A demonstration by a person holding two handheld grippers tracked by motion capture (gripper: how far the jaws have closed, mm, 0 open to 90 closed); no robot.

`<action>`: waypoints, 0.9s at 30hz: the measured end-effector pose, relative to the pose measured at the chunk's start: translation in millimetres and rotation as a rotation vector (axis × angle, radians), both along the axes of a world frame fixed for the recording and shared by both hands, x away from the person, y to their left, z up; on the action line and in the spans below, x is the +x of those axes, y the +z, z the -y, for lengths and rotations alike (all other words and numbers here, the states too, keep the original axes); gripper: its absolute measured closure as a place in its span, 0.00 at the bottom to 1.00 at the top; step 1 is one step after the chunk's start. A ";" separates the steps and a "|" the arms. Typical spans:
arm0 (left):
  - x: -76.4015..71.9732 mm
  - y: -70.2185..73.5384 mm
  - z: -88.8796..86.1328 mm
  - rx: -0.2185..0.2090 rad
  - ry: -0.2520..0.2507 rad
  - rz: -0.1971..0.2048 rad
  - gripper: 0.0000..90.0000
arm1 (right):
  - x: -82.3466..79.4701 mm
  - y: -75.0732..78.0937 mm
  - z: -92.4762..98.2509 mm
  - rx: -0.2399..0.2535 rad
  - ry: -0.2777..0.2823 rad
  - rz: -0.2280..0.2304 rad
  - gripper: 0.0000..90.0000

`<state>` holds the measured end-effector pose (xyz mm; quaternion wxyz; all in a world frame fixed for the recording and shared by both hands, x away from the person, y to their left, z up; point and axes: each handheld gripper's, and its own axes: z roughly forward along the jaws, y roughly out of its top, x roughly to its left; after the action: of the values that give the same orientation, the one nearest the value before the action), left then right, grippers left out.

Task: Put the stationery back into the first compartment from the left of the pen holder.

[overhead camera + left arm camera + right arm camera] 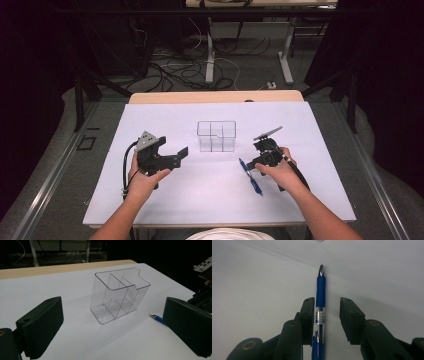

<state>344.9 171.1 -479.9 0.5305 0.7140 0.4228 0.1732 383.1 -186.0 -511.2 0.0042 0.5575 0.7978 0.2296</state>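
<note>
— Pen first: where did it lie?

— Nearest the person, the blue ballpoint pen with a clear barrel and silver tip (321, 307) lay flat on the white table cover (200, 195), tip pointing away in the right gripper view. The right gripper (327, 317) stood low over it with the barrel between its jaws; one pad was just beside or touching the barrel, the other stood clear, so nothing was pinched yet.

— And the left gripper?

— The left gripper (110, 322) hovered with jaws spread wide and holding nothing, facing the clear plastic organiser box with three compartments (216, 135), which stood upright farther back, near the table's middle.

— What could have gone wrong?

— I judged the pen sat off-centre between the pads. A closing squeeze might have pushed or rolled the round barrel sideways before both pads bit, leaving a skewed grip or none. A crooked hold would then have made dropping it into a narrow compartment awkward.
</note>
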 end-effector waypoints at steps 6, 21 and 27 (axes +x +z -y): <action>0.5 -0.8 -0.4 0.004 0.001 -0.008 0.04 | -0.1 -5.7 -4.0 -0.010 0.018 -0.026 0.75; 2.3 -2.8 -1.1 0.023 -0.002 -0.018 0.05 | 1.1 -18.7 -13.6 -0.048 0.060 -0.054 0.78; 2.9 -2.7 -1.9 0.022 0.001 -0.014 0.05 | 1.1 -20.3 -16.2 -0.046 0.067 -0.052 0.80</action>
<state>347.9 173.0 -482.6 0.5197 0.7206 0.4250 0.1733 384.2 -169.7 -531.5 -0.0114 0.5362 0.8208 0.1967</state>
